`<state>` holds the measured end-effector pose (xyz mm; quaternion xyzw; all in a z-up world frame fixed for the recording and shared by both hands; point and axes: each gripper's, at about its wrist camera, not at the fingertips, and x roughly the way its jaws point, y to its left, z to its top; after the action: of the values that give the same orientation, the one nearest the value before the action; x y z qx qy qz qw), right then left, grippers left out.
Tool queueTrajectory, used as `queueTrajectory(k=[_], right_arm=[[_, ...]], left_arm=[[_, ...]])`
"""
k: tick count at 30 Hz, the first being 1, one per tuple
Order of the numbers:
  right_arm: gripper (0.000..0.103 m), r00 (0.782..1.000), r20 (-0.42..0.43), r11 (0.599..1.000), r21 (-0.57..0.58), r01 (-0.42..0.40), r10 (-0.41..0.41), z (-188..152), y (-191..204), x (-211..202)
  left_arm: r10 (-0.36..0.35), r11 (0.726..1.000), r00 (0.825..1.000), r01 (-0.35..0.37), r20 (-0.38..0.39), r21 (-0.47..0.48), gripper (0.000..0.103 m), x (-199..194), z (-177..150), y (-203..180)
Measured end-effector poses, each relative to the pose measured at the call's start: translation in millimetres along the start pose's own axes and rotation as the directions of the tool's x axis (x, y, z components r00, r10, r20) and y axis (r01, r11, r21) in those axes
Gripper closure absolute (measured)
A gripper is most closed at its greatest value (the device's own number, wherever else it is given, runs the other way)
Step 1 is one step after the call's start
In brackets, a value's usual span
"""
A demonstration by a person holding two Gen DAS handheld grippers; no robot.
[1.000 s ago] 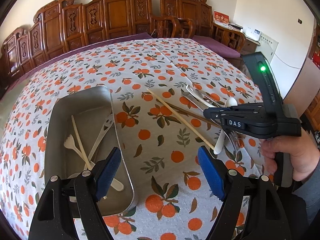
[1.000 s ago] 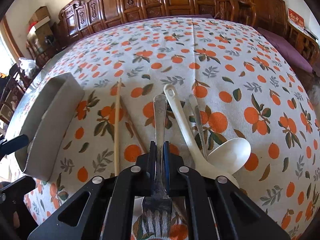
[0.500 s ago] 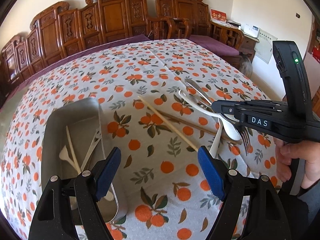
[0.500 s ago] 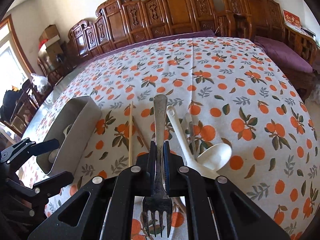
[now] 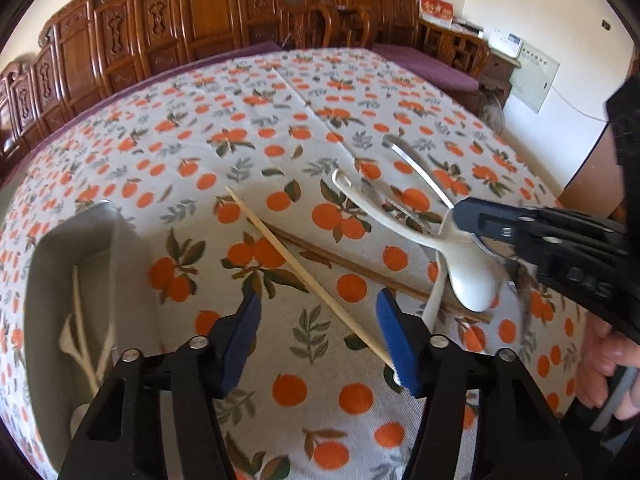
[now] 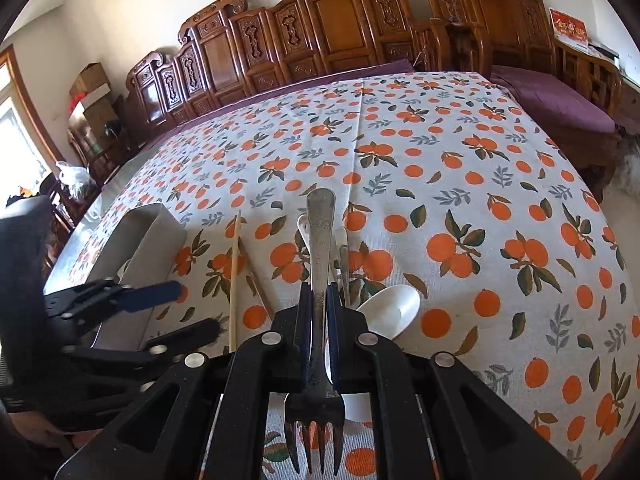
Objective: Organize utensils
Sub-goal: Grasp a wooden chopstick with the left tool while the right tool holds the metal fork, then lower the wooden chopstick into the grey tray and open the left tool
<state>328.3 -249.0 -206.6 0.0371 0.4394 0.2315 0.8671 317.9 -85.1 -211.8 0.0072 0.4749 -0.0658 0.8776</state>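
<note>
Here we have the metal fork clamped between the closed jaws of the right gripper, gripped about midway along its handle, with the tines pointing back toward the camera and the handle end pointing out over the table. It is lifted clear of the orange-print tablecloth, above the pile it belongs to: a white ceramic spoon, a metal spoon beside it, a pale chopstick and a darker chopstick crossing under it.

Off to our left sits the metal tray, which already holds a few pale utensils, though blur keeps us from naming them. The left gripper hangs over the cloth between tray and pile with its blue pads well apart and nothing in them; the near end of the pale chopstick lies just by the right-hand pad.

We judge the step in hand to be the carry: the fork is picked and waits to go into the tray. The next move calls for us to swing the right gripper leftward past the left one without clipping it, bring the fork low over the tray, roughly in line with its long side, and only then part the jaws so it settles rather than bounces out.
</note>
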Motion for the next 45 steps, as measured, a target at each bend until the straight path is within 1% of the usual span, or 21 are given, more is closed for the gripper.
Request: queueTrajectory(k=[7,9,11,12,15,17,20,30,37,45], right_arm=[[0.094,1.000,-0.002,1.000,-0.005,-0.011,0.011,-1,1,2],[0.094,1.000,-0.005,1.000,-0.009,-0.013,0.013,-1,4,2],[0.094,1.000,-0.006,1.000,-0.015,-0.015,0.015,-2,6,3],[0.094,1.000,-0.008,1.000,-0.018,-0.016,0.016,-2,8,3],[0.094,1.000,-0.012,1.000,-0.024,-0.018,0.017,-3,11,4],[0.094,1.000,-0.016,0.999,-0.028,-0.017,0.017,-3,13,5],[0.094,1.000,-0.021,0.999,-0.037,-0.022,0.021,-4,18,7],[0.094,0.998,-0.040,0.997,-0.071,-0.041,0.038,-6,37,13],[0.094,0.998,-0.043,0.994,-0.090,-0.055,0.051,-9,47,10],[0.094,0.995,-0.029,0.989,-0.115,-0.093,0.090,-9,62,1]], left_arm=[[0.010,0.999,0.999,-0.012,-0.047,-0.030,0.052,24,2,1],[0.020,0.999,0.998,-0.022,-0.052,-0.029,0.057,27,1,2],[0.034,0.999,0.998,-0.035,-0.048,-0.020,0.065,26,-1,3],[0.037,0.999,0.998,-0.038,-0.050,-0.019,0.068,25,-2,4],[0.034,0.999,0.998,-0.036,-0.058,-0.032,0.089,21,-5,12],[0.033,0.999,0.997,-0.035,-0.071,-0.037,0.095,18,-8,16],[0.033,0.998,0.996,-0.037,-0.085,-0.042,0.098,13,-13,20],[0.028,0.999,0.997,-0.031,-0.072,-0.038,0.099,-17,-33,27],[0.022,0.999,1.000,-0.023,-0.022,-0.037,0.099,-47,-38,31],[0.024,0.998,0.999,-0.022,0.035,-0.064,0.099,-80,-41,46]])
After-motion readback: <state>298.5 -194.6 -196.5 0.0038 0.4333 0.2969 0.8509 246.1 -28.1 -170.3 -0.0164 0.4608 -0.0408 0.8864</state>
